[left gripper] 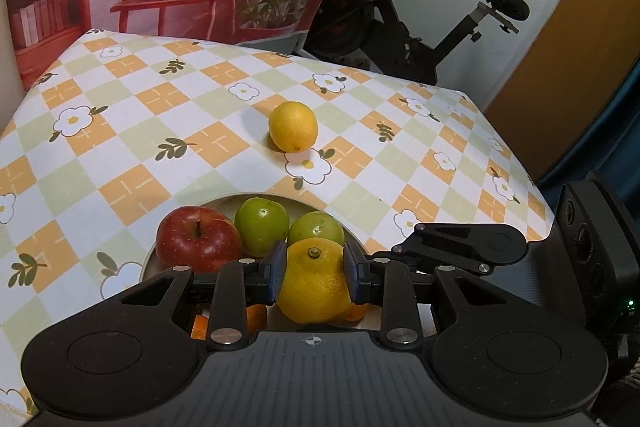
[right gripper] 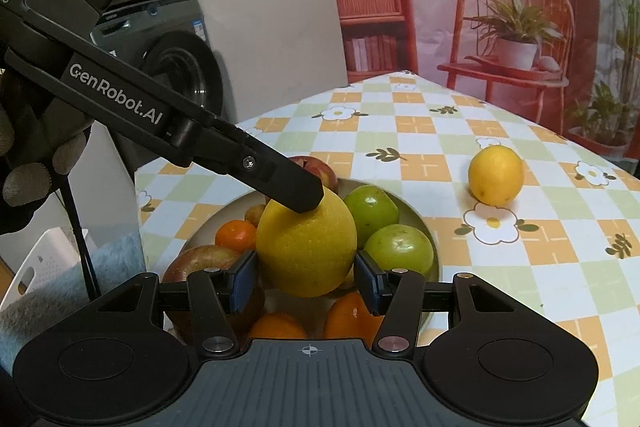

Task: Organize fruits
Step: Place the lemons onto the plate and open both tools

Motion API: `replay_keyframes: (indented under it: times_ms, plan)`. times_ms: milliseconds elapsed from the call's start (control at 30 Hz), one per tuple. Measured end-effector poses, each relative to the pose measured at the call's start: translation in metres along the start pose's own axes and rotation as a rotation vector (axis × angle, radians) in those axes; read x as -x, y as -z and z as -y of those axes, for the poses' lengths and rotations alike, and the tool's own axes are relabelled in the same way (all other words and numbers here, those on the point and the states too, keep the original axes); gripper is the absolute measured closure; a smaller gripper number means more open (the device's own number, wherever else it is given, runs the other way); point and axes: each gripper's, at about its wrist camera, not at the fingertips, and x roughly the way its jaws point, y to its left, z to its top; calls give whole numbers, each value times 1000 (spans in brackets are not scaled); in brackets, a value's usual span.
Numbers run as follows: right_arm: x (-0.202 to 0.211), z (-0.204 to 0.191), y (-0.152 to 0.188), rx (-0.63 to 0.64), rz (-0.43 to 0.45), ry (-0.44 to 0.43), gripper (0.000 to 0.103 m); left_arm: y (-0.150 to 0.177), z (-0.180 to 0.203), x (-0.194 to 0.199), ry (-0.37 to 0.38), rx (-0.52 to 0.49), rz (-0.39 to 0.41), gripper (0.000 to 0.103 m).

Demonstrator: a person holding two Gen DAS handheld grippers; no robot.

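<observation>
A table covered with a checked cloth in orange, pale green and white squares, printed with white flowers and small dark leaf sprigs. Two things rest directly on the cloth. A single lemon lies out in the open middle of the table, just beside one of the printed flowers and apart from everything else. Nearer the front edge sits a round, pale plate, well apart from the lemon, heaped with fruit: red apples, green apples, small oranges and a large yellow citrus fruit. The cloth hangs over the table edges at the sides
</observation>
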Motion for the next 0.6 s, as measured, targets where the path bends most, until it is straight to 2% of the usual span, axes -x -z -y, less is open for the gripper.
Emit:
replay_keyframes:
  times_ms: [200, 600]
  plan:
    - [3, 1, 1, -2, 6, -6, 54, 2, -1, -1, -27, 2, -7, 71]
    - [22, 16, 1, -44, 76, 33, 54, -13, -3, 14, -85, 50, 122, 71]
